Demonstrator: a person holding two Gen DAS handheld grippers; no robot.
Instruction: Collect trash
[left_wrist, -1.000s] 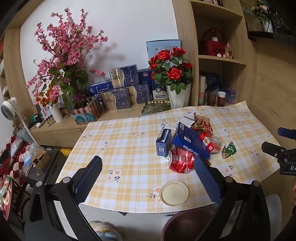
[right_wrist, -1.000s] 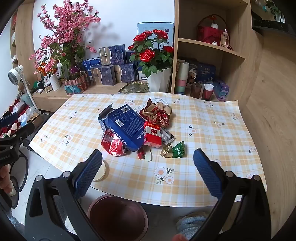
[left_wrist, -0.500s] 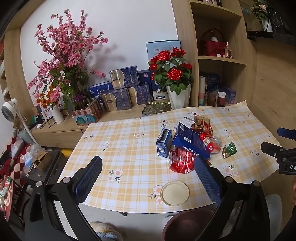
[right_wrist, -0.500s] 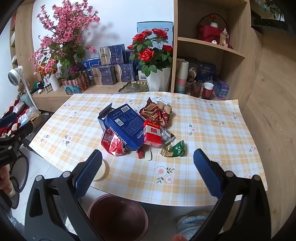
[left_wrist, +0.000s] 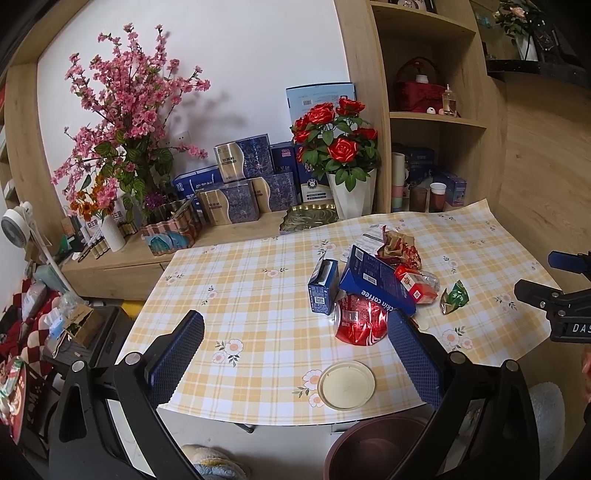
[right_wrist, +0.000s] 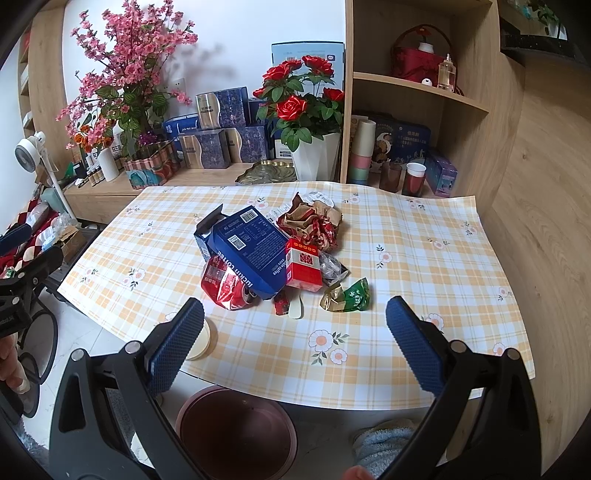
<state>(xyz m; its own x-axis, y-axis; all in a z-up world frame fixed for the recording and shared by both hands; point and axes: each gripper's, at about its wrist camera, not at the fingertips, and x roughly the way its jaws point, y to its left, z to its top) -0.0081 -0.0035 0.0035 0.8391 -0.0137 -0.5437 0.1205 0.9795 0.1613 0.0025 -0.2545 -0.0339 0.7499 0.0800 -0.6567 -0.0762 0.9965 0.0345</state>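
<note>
Item: trash pile (right_wrist: 273, 254) mid-table; landmark = blue coffee box (right_wrist: 251, 251).
- Crushed red can (right_wrist: 223, 284) under box's near corner; red carton (right_wrist: 303, 267) touching box's right side; green wrapper (right_wrist: 351, 295) right of that, lying apart.
- Bin (right_wrist: 236, 428) on floor below table's near edge.
- Left gripper (left_wrist: 295, 354), right gripper (right_wrist: 295, 343): both spread wide, empty, short of box.
- Step: approach, nothing picked yet. Next prob. needs descent onto an outlying piece, e.g. wrapper.
- Clear cloth all round pile.

A table (right_wrist: 424, 258) under a yellow checked flowered cloth fills the middle of both views. Near its centre sits a heap: a blue coffee box (right_wrist: 251, 251) leaning on a crushed red can (right_wrist: 221, 284), a red-and-white carton (right_wrist: 304, 267), crumpled wrappers (right_wrist: 314, 221) and a green packet (right_wrist: 354, 295). A round cream lid (left_wrist: 346, 384) lies by the near edge.
</note>
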